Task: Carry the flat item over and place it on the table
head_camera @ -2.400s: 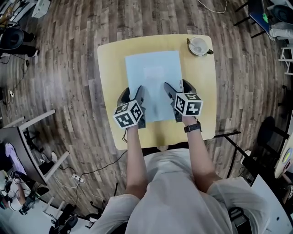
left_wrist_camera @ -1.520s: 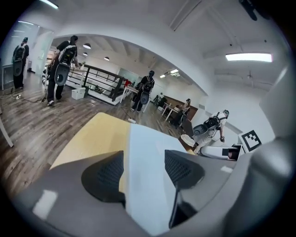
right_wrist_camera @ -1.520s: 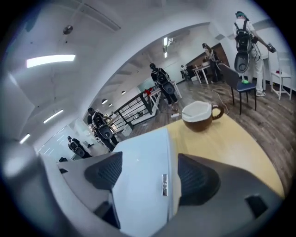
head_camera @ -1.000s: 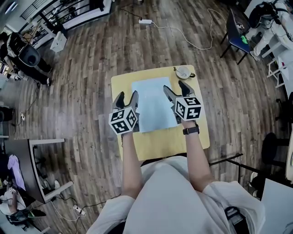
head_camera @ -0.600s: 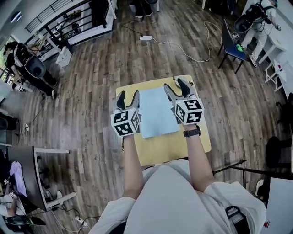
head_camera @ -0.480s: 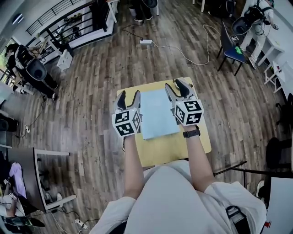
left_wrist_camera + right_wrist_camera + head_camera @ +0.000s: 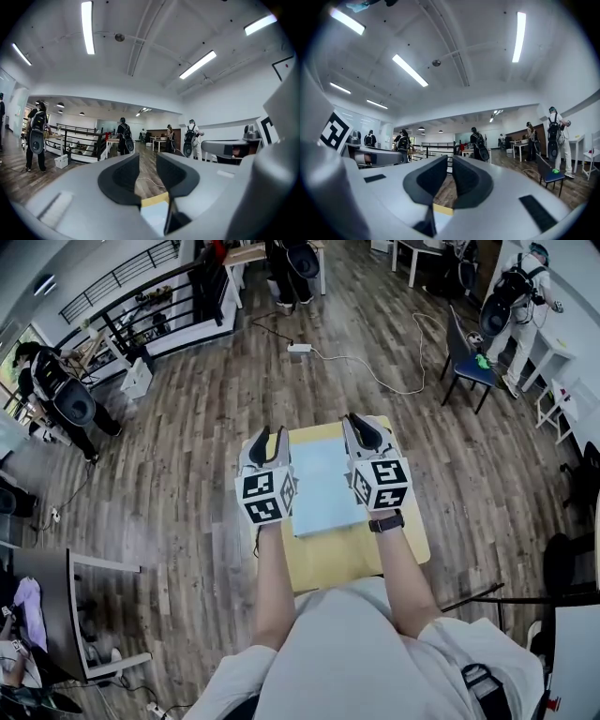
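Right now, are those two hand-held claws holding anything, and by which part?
Nothing. The left gripper and right gripper have just been closing, with nothing between their jaws; the pale blue flat sheet lies on the yellow table.

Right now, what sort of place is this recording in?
Probably an open-plan lab or office workspace: wood-plank floor, a black railing, ceiling strip lights, and several people wearing backpack rigs.
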Tool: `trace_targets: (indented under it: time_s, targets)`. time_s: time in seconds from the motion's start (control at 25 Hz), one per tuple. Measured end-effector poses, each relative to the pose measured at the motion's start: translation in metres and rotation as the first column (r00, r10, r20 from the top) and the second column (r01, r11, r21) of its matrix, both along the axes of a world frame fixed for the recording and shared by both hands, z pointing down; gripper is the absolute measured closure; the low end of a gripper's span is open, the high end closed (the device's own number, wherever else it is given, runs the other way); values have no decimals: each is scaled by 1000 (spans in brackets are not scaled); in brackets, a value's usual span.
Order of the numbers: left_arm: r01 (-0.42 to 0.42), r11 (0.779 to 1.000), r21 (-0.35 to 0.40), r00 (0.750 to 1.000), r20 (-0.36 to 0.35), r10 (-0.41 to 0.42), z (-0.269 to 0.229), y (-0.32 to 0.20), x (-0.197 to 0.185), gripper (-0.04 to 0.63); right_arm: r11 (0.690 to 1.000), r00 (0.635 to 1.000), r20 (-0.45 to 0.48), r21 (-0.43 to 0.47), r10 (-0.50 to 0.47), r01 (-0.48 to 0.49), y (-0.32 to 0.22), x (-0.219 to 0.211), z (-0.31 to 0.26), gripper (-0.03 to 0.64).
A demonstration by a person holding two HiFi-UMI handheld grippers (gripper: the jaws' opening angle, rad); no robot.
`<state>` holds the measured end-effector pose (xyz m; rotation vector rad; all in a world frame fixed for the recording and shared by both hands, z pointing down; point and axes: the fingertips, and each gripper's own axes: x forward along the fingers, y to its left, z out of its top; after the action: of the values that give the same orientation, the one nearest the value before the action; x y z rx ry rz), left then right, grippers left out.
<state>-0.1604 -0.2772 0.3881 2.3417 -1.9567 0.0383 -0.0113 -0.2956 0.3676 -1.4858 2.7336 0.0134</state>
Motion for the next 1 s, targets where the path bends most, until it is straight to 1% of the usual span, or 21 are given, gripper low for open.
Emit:
trace_targets:
  time_s: [0.08,0.28,0.6,0.72,0.88,1.0]
  targets:
    - [3,1000,21,1000,-7,-3,-6,2,1,517,1000,1000,5,7,3,-3,2,1,-3,583]
    - [25,998,49,1000,-19,-24,-11,10,0,584,1000,1000,1,-12,6,-6,9,3,0,598]
    - [18,999,39,999,-29,-17,-6,11,3,586,1000,1000,2,-10,-6,6,15,6,1,603]
    - [3,999,35,999,-33,-2,-5,11,11,586,1000,1000,3,-8,-10,10,16,10,-2,601]
    - [-23,999,32,999,-25,24,-3,9,22,586,1000,1000,2,-20,-5,5,14,13,2,601]
    - [-16,999,32,1000,-18,16,1,7,21,584,1000,1000,-2,-25,-6,6,14,12,6,601]
